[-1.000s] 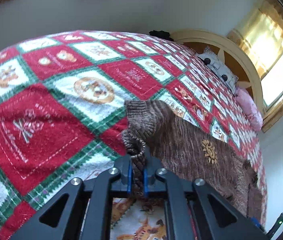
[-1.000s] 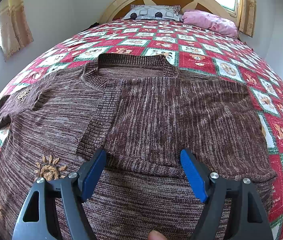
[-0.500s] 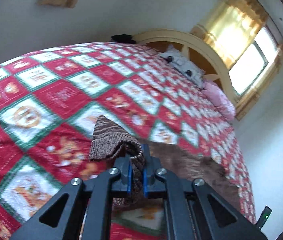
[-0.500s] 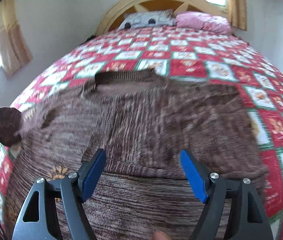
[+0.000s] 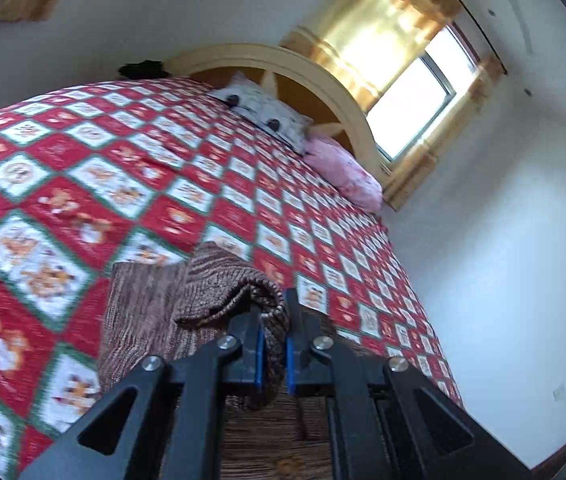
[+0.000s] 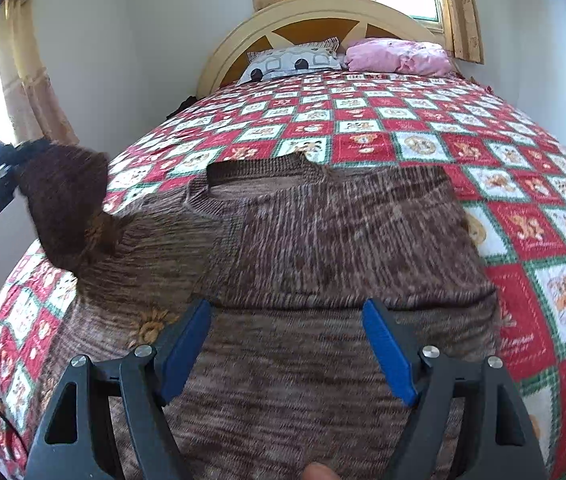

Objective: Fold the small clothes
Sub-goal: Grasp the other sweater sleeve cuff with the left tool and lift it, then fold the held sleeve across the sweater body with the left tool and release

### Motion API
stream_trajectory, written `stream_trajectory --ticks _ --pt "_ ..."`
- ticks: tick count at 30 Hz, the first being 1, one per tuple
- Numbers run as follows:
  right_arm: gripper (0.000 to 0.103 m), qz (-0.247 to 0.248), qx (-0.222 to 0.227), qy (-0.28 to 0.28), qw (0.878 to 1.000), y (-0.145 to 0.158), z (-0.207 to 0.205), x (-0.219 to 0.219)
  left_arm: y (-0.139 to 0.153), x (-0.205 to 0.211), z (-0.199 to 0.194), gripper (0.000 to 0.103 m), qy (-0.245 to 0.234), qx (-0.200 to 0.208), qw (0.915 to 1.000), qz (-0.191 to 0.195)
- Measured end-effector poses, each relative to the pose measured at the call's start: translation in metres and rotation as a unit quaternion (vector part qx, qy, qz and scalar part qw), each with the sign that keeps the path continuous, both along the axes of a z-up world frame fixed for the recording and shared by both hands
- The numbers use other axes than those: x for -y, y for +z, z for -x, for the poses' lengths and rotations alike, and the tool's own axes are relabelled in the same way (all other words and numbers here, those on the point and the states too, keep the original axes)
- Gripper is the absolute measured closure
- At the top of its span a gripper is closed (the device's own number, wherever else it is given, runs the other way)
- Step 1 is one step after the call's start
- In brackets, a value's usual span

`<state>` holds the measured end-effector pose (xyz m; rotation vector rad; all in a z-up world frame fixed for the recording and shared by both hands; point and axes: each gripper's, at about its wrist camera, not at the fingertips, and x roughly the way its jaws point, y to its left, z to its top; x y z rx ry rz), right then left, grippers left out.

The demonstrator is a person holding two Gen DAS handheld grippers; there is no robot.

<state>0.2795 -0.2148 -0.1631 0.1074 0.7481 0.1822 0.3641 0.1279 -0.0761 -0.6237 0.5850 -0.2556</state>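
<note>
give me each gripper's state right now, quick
left gripper: closed, holding the brown sweater by its sleeve cuff.
right gripper: open, holding nothing, above the sweater.

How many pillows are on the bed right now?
2: a white patterned pillow against the headboard, and a pink pillow touching its right side. Others could be hidden behind them.

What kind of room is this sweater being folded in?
Most likely a bedroom at home. The brown sweater lies on a bed with a red checked quilt, two pillows lean on a curved headboard, and a curtained window is behind it.
</note>
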Motion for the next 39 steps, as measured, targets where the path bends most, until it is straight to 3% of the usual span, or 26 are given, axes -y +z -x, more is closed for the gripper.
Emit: stream_trajectory --ticks 8,13,17,19,21,23,25,28,29,31,34,35,36,39 --pt "0.024 -0.021 -0.003 -0.014 1.000 -0.009 0.011 0.011 -0.033 0.081 -0.014 0.095 -0.061 -0.019 0.9977 -0.023" --pt "0.024 -0.030 -0.008 -0.023 0.999 -0.018 0.014 0.017 -0.063 0.123 -0.020 0.094 -0.092 -0.037 0.9923 -0.075" --pt "0.024 -0.049 -0.016 -0.027 0.998 -0.023 0.013 0.023 -0.069 0.144 -0.014 0.086 -0.119 -0.044 0.9820 -0.140" --pt "0.024 -0.057 -0.018 -0.027 0.998 -0.024 0.012 0.026 -0.063 0.140 -0.003 0.070 -0.122 -0.028 0.9791 -0.160" --pt "0.024 -0.062 -0.018 -0.027 0.998 -0.024 0.013 0.027 -0.055 0.129 0.011 0.033 -0.107 -0.005 0.9756 -0.192" --pt "0.024 -0.062 -0.016 -0.027 0.998 -0.024 0.014 0.026 -0.050 0.107 0.025 0.024 -0.068 0.009 0.9714 -0.227" --pt "0.024 -0.059 -0.017 -0.026 0.998 -0.024 0.014 0.026 -0.051 0.083 0.031 0.024 -0.030 0.003 0.9638 -0.265" --pt "0.024 -0.046 -0.020 -0.015 0.999 -0.018 0.012 0.020 -0.067 0.044 0.029 0.024 0.053 -0.050 0.9342 -0.349" --pt "0.024 -0.042 -0.021 -0.009 0.999 -0.015 0.011 0.016 -0.076 0.028 0.027 0.024 0.075 -0.073 0.9274 -0.359" --pt "0.024 -0.042 -0.018 0.013 0.999 -0.004 0.006 0.008 -0.089 0.006 0.021 0.024 0.096 -0.104 0.9217 -0.361" --pt "0.025 -0.038 -0.017 0.048 0.998 0.013 -0.008 -0.013 -0.107 -0.018 0.019 0.024 0.097 -0.142 0.9341 -0.313" --pt "0.031 -0.020 -0.015 0.061 0.998 0.017 -0.015 -0.024 -0.109 -0.020 0.019 0.024 0.095 -0.149 0.9360 -0.305" --pt "0.041 0.003 -0.013 0.080 0.997 0.020 -0.024 -0.038 -0.110 -0.017 0.020 0.024 0.092 -0.147 0.9364 -0.305" --pt "0.045 0.036 -0.032 0.105 0.993 0.015 -0.049 -0.067 -0.114 -0.007 0.021 0.024 0.075 -0.149 0.9322 -0.321"
